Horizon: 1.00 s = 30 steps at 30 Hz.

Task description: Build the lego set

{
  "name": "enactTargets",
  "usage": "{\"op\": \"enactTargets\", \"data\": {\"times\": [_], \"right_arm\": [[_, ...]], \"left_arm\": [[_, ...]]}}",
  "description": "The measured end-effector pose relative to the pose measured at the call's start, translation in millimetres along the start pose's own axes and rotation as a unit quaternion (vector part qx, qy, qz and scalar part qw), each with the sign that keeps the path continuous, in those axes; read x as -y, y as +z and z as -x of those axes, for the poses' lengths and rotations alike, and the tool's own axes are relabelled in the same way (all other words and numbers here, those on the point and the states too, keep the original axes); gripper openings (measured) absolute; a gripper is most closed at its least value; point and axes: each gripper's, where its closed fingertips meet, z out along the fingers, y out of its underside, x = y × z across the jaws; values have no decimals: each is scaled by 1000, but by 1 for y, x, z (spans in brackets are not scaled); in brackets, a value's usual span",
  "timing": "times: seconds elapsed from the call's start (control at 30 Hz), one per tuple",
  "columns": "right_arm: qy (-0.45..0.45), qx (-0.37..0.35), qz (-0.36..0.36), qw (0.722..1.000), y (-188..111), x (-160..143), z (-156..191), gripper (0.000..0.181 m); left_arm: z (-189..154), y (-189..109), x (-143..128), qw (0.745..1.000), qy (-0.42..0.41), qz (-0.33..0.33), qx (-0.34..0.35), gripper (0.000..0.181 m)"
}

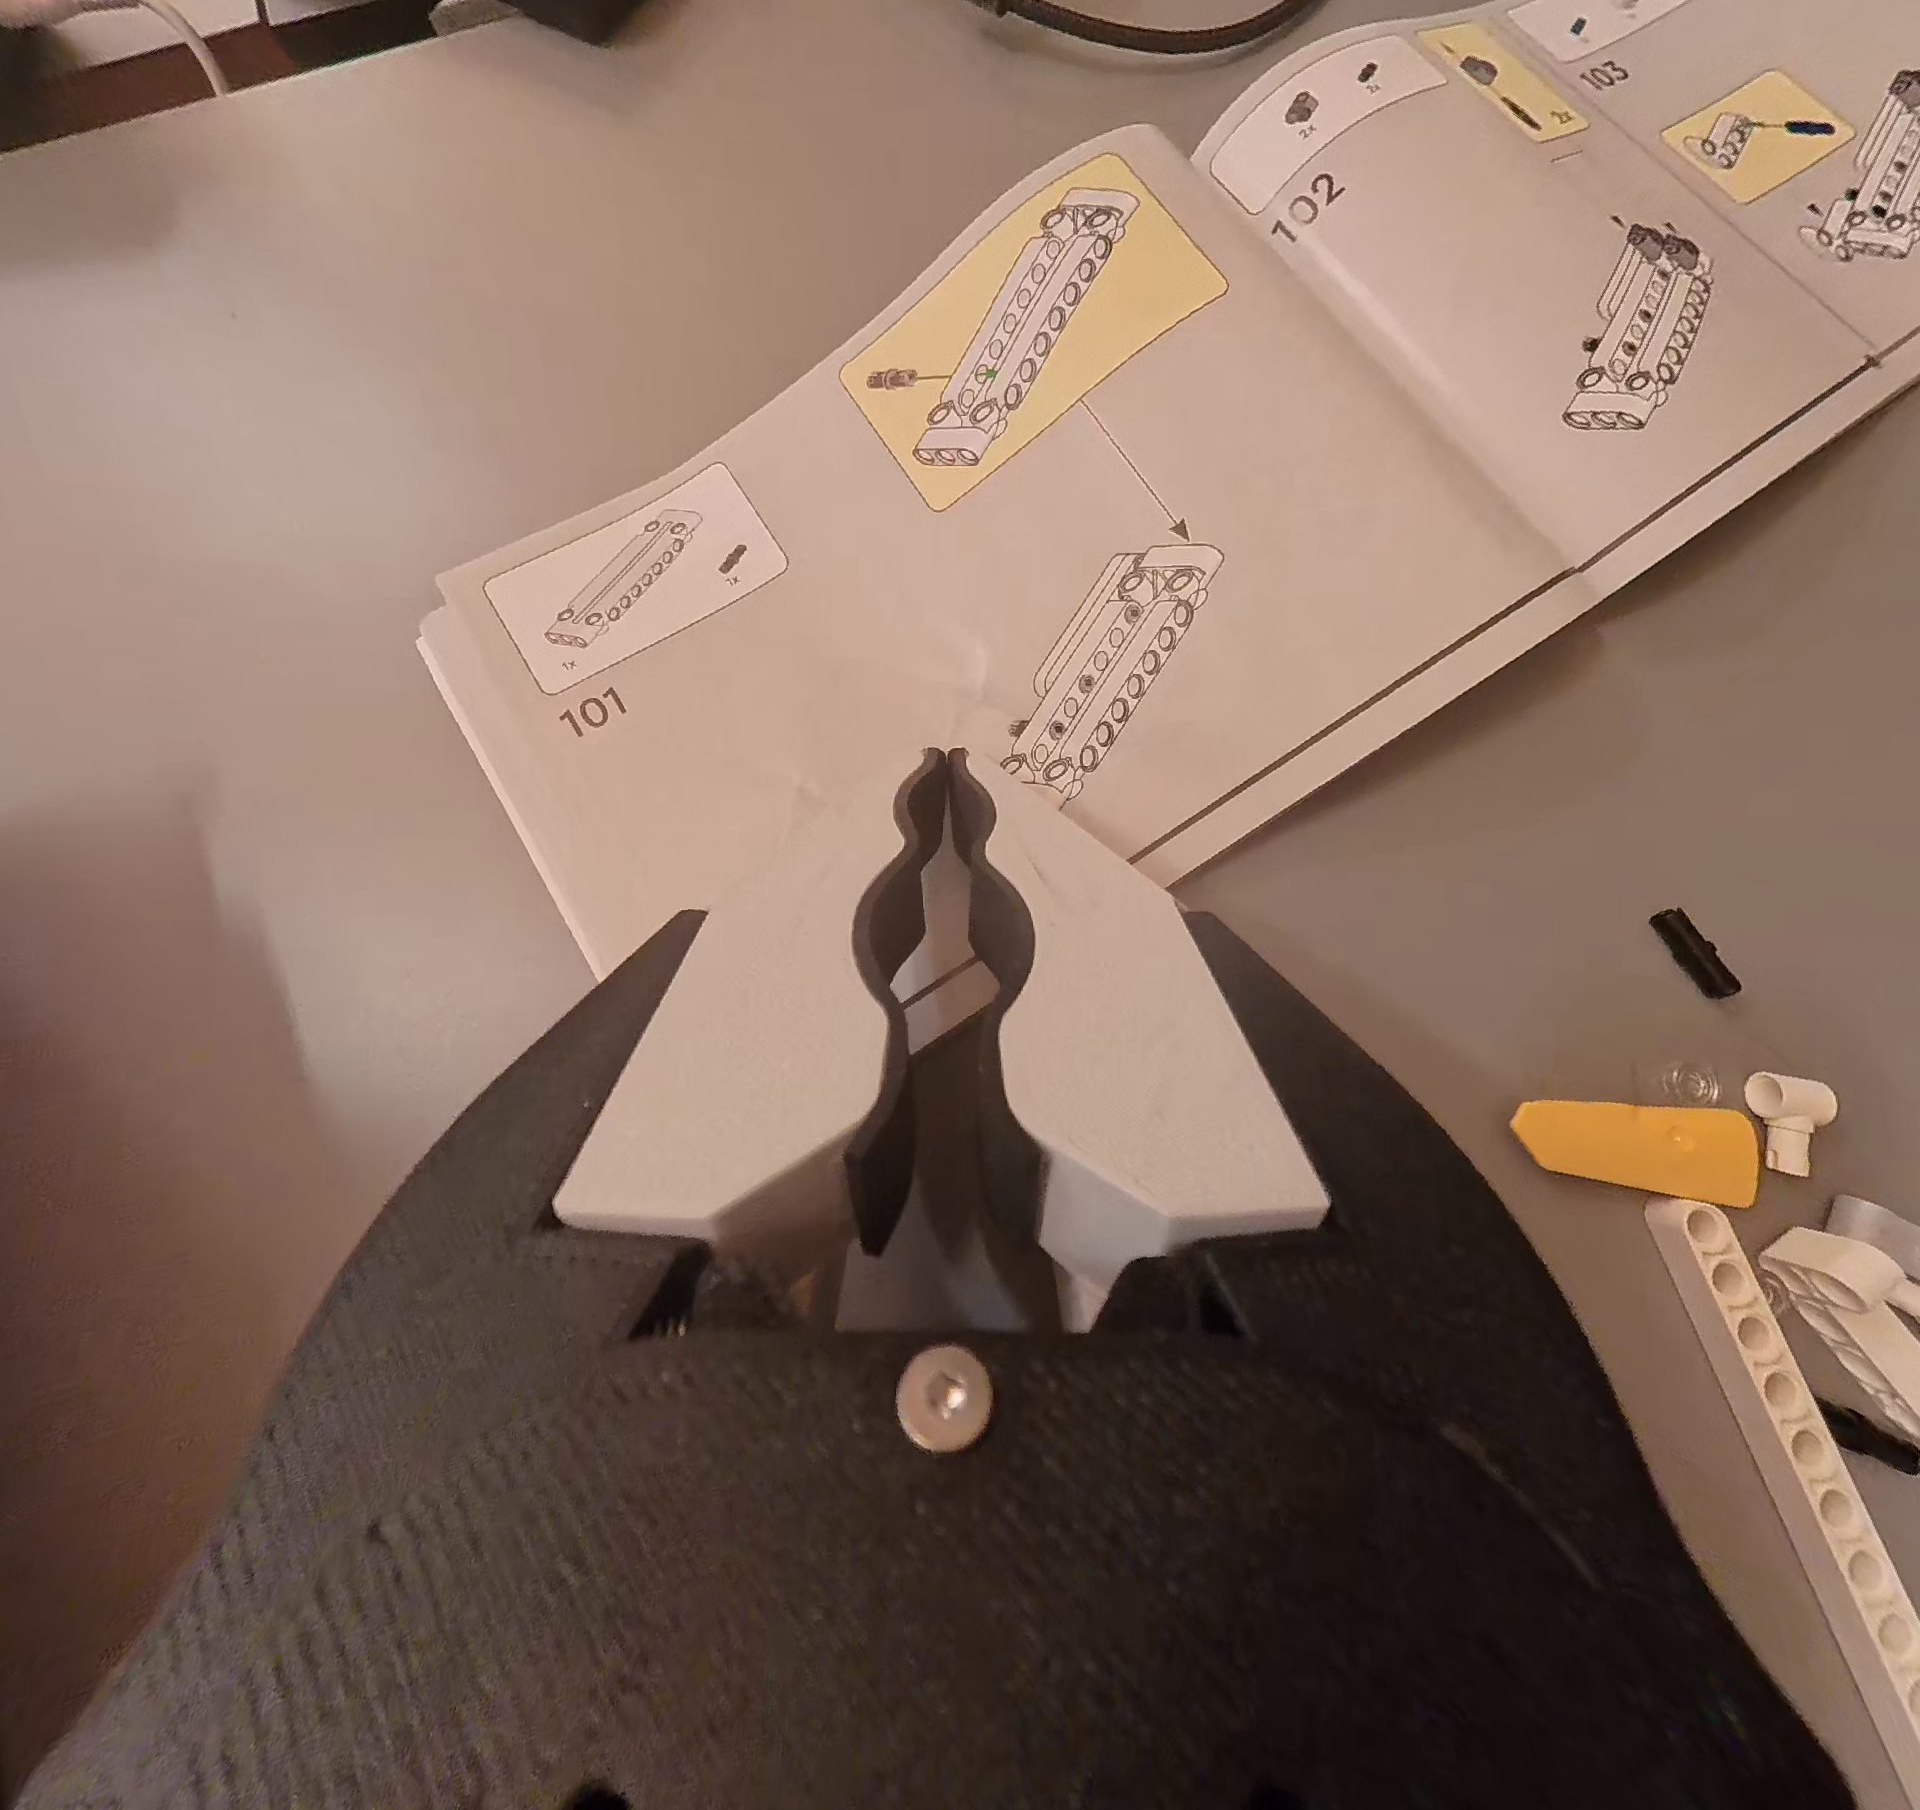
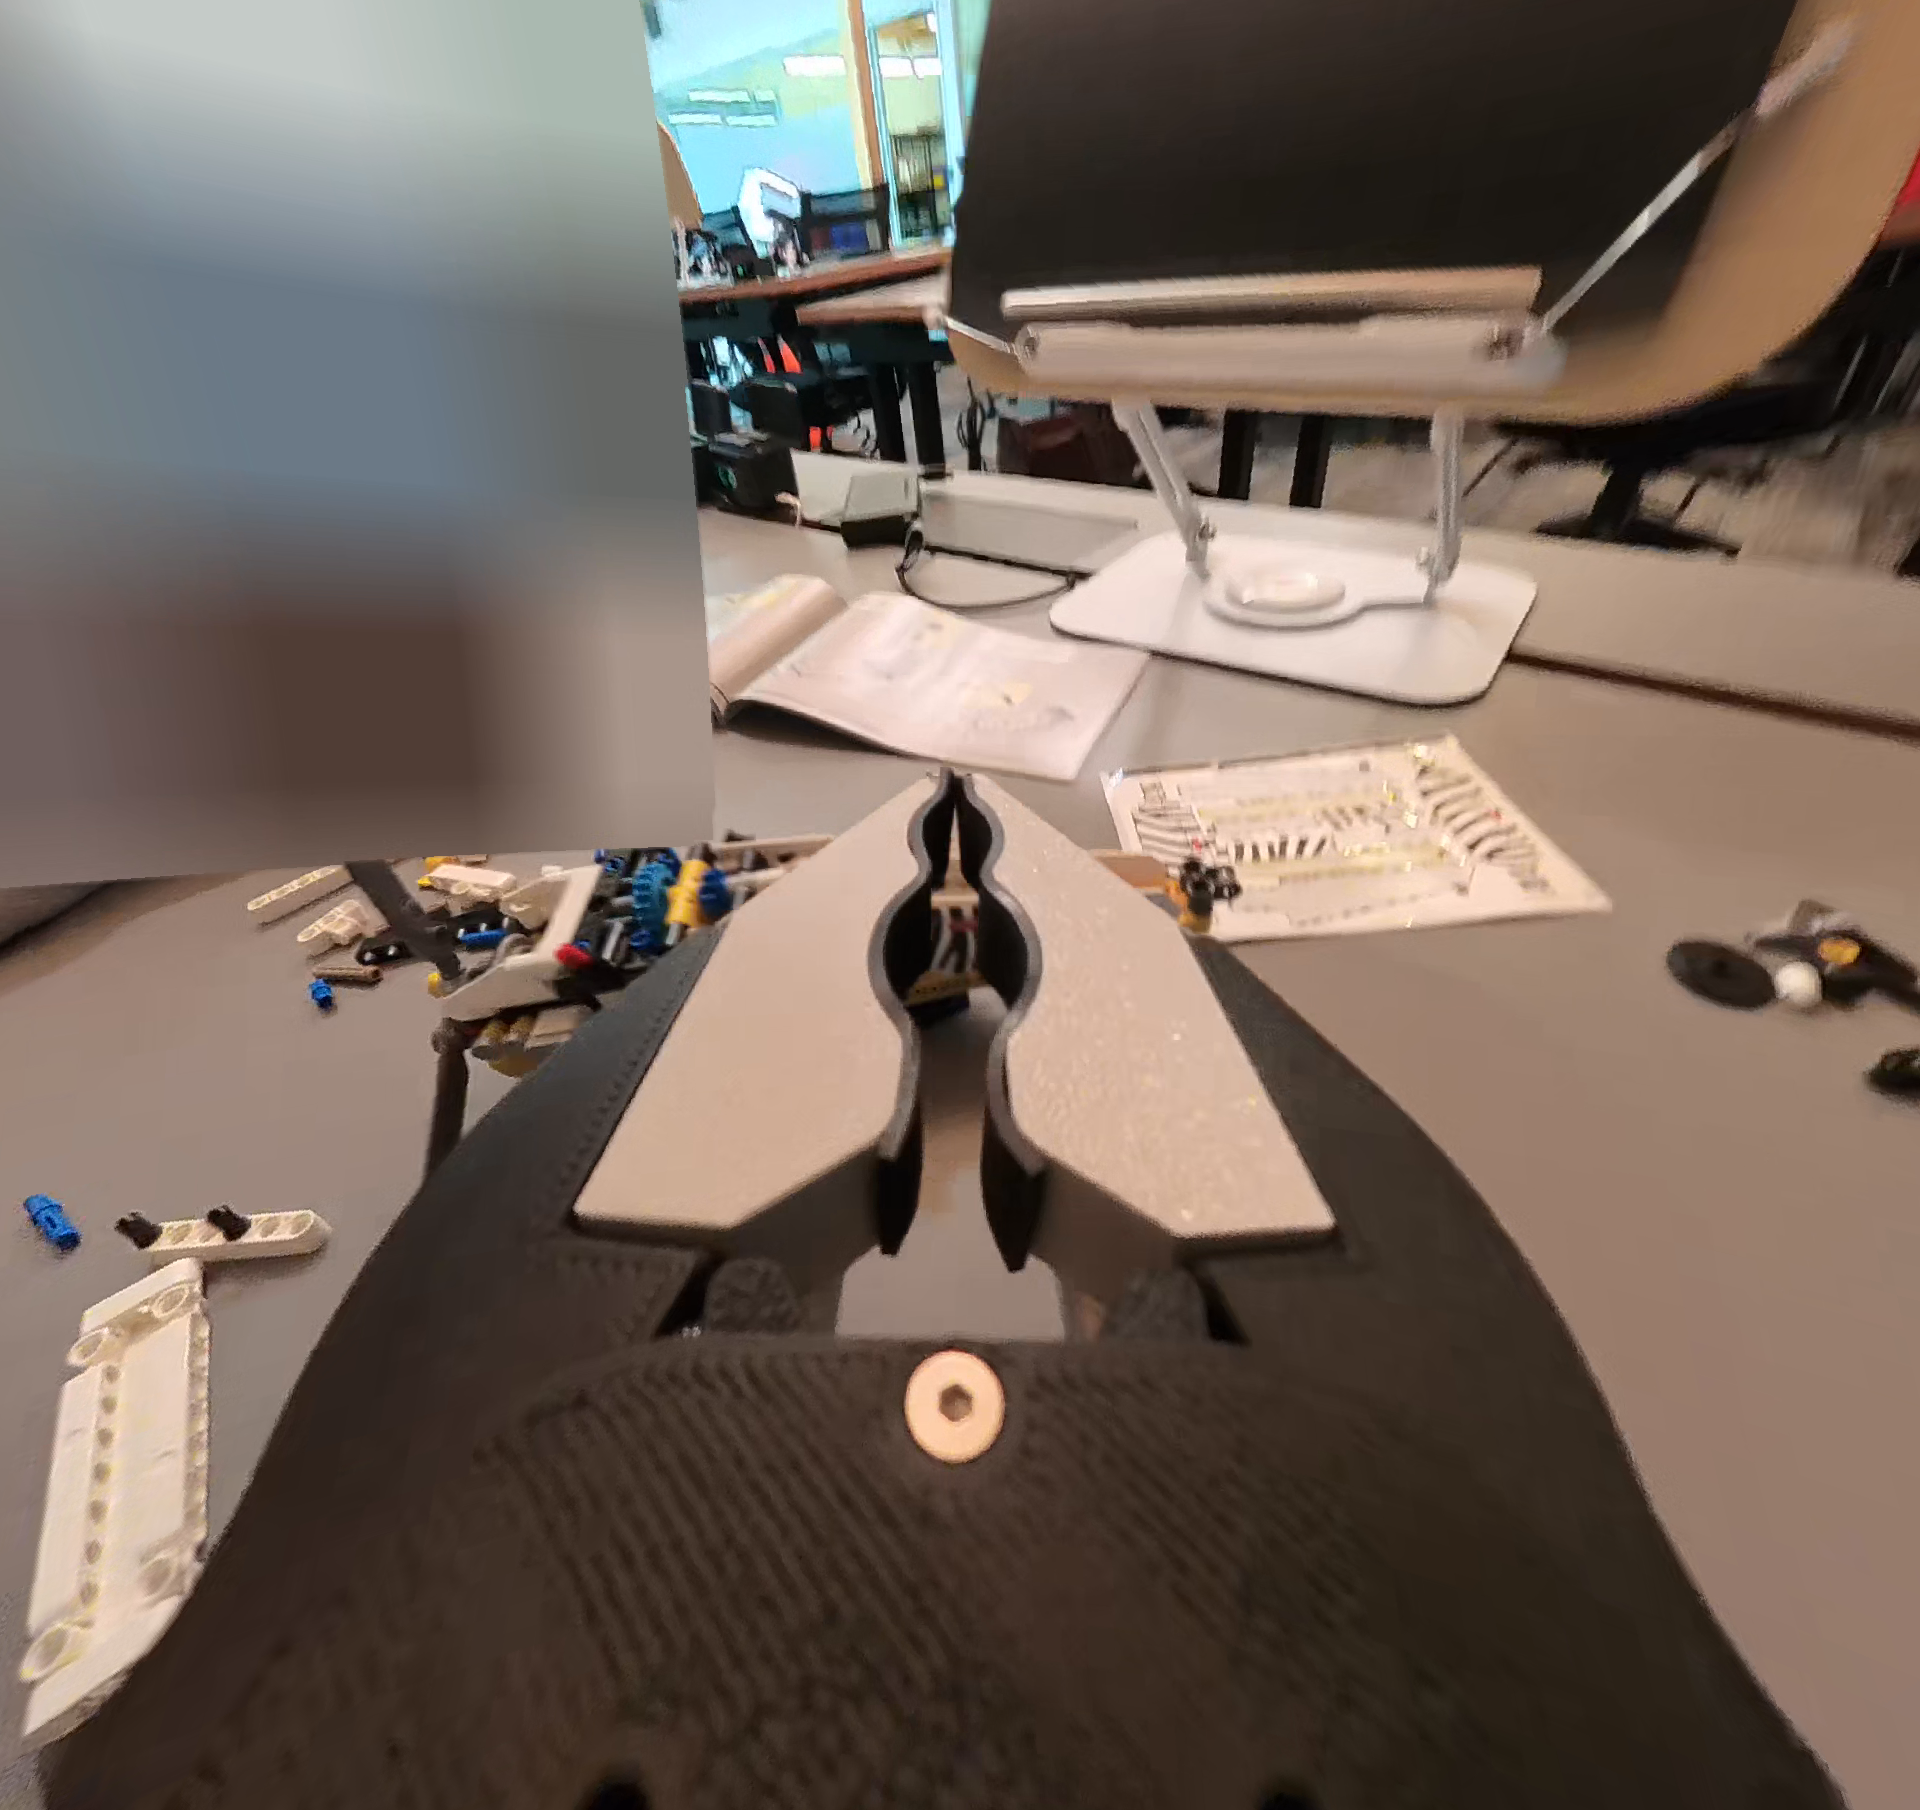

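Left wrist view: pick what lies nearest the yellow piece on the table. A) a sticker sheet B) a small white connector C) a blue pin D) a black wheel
B: the small white connector sits just beside the right end of the yellow piece; the only other loose part close by is a black pin, farther up the table.

Dim warm light left view; right view motion-blurred, edges fisheye-warped.
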Motion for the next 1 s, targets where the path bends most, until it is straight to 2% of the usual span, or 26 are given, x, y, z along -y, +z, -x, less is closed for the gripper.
{"op": "enactTargets", "data": {"times": [0.23, 0.5, 0.83, 1.0], "right_arm": [[-58, -2, -30, 998, -10, 13, 19, 0], [-65, 18, -45, 997, -11, 15, 34, 0], [-35, 43, -68, 996, -18, 18, 47, 0], [-17, 38, -87, 995, -33, 18, 45, 0]], "left_arm": [[0, 0, 0, 1000, -5, 0, -5, 1], [0, 0, 0, 1000, 4, -1, 5, 1], [1, -1, 0, 1000, -2, -2, 4, 3], [3, -1, 1, 1000, -8, -4, 5, 6]]}}
